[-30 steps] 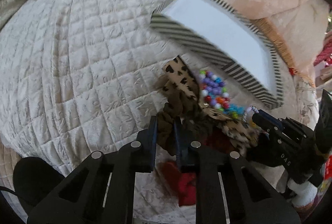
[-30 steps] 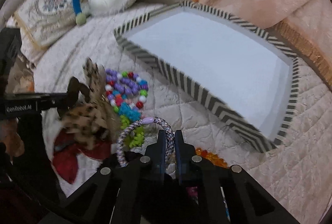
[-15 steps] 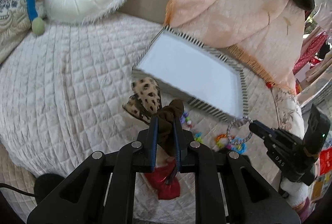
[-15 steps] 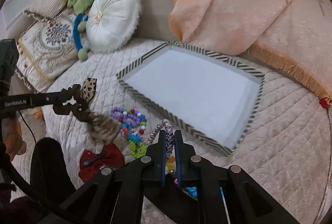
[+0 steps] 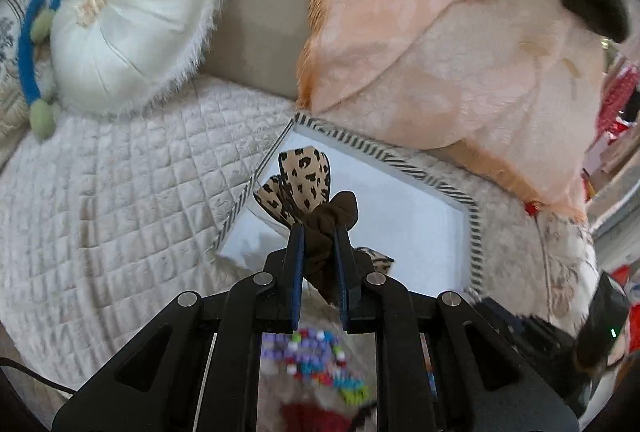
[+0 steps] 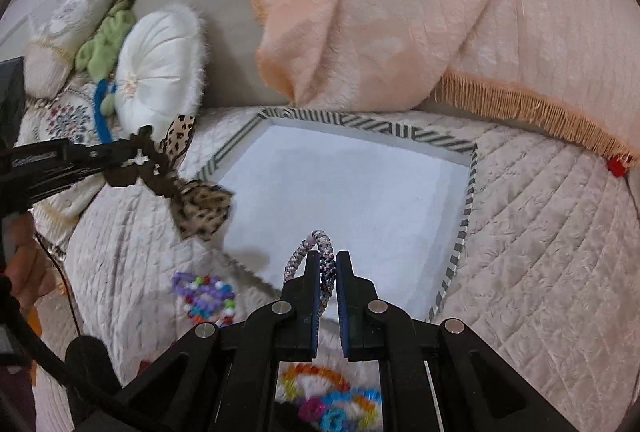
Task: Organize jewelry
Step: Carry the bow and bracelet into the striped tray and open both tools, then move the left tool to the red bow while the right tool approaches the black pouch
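Note:
My left gripper (image 5: pixel 319 236) is shut on a brown scrunchie with leopard-print bow tails (image 5: pixel 306 176) and holds it in the air at the near left edge of the striped tray (image 5: pixel 474 216). It also shows in the right wrist view (image 6: pixel 188 192), hanging over the tray's left corner. My right gripper (image 6: pixel 328 264) is shut on a braided grey-purple bracelet (image 6: pixel 316 242) above the near edge of the white-lined tray (image 6: pixel 466 200). Bead bracelets (image 6: pixel 206 294) lie on the quilt below, and more beads (image 6: pixel 332 398) show under my right gripper.
A round white cushion (image 5: pixel 128 16) and a green-blue plush toy (image 5: pixel 40 32) lie at the back left. A peach fringed blanket (image 6: pixel 380 12) drapes behind the tray. A red bow (image 5: pixel 316 418) lies on the quilted bedspread (image 5: pixel 100 212) beneath my left gripper.
Both grippers have lifted their items off the quilt and moved forward toward the tray. The scrunchie now hangs over the tray's left edge, and the bracelet is above its near edge.

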`<state>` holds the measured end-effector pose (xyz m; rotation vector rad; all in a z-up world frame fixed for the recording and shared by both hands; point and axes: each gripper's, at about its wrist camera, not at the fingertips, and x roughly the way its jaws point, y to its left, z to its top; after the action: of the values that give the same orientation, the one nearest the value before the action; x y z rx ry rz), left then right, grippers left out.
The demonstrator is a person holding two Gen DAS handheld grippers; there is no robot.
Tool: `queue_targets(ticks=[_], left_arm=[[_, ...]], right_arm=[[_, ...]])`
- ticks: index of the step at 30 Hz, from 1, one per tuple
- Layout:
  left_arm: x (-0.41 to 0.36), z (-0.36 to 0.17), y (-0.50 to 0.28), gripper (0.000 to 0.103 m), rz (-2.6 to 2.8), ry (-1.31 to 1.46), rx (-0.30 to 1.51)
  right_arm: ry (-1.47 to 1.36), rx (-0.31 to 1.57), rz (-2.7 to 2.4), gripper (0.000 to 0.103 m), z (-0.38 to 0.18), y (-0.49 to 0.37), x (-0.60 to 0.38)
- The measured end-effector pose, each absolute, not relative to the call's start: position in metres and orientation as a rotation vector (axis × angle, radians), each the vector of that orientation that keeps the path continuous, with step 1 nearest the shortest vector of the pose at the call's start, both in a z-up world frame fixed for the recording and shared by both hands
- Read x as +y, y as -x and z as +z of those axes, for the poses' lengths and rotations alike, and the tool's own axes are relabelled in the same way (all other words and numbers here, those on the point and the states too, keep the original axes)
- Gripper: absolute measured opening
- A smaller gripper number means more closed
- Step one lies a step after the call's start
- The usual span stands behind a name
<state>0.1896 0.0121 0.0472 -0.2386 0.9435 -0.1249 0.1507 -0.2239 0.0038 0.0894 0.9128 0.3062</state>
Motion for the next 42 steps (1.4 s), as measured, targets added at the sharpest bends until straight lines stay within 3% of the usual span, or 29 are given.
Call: queue_targets(ticks=[10,25,27,28,30,34,35,37,38,39,42], left_arm=[[0.017,-0.035,-0.228,0.013,-0.012,0.167,1.097],[0.002,-0.052,-0.168,0.017,-0.112,0.112,1.176],[0.005,-0.048,-0.164,0.024,-0.095,0.126,1.168],[0.006,-0.045,-0.161,0.036,-0.079,0.125,1.158],[0.007,-0.036,-0.156,0.05,-0.054,0.117,1.132],[0.006,-0.019,-0.14,0.05,-0.03,0.085,1.081],[0.006,-0.016,-0.136,0.05,-0.025,0.076,1.066],[0.007,-0.008,-0.123,0.05,-0.014,0.054,1.029],[0.007,-0.004,-0.116,0.05,-0.008,0.045,1.013],[0.009,-0.002,-0.11,0.05,-0.005,0.041,1.003],[0.011,0.006,-0.091,0.05,-0.003,0.035,0.972]], right_arm=[[-0.091,1.029,0.297,0.007,-0.04,-0.17,-0.237],[-0.075,1.079,0.283,0.007,-0.046,-0.158,-0.273],[-0.102,1.056,0.297,0.007,-0.038,-0.15,-0.272],[-0.108,1.042,0.301,0.007,-0.033,-0.147,-0.271],[-0.111,1.001,0.305,0.007,-0.02,-0.136,-0.269],[-0.128,0.927,0.305,0.008,-0.001,-0.111,-0.254],[-0.134,0.909,0.304,0.009,0.003,-0.103,-0.251],[-0.129,0.895,0.307,0.028,0.008,-0.093,-0.245],[-0.126,0.888,0.316,0.05,0.011,-0.086,-0.241],[-0.122,0.885,0.322,0.059,0.013,-0.081,-0.238],[-0.091,0.87,0.32,0.059,0.019,-0.063,-0.228]])
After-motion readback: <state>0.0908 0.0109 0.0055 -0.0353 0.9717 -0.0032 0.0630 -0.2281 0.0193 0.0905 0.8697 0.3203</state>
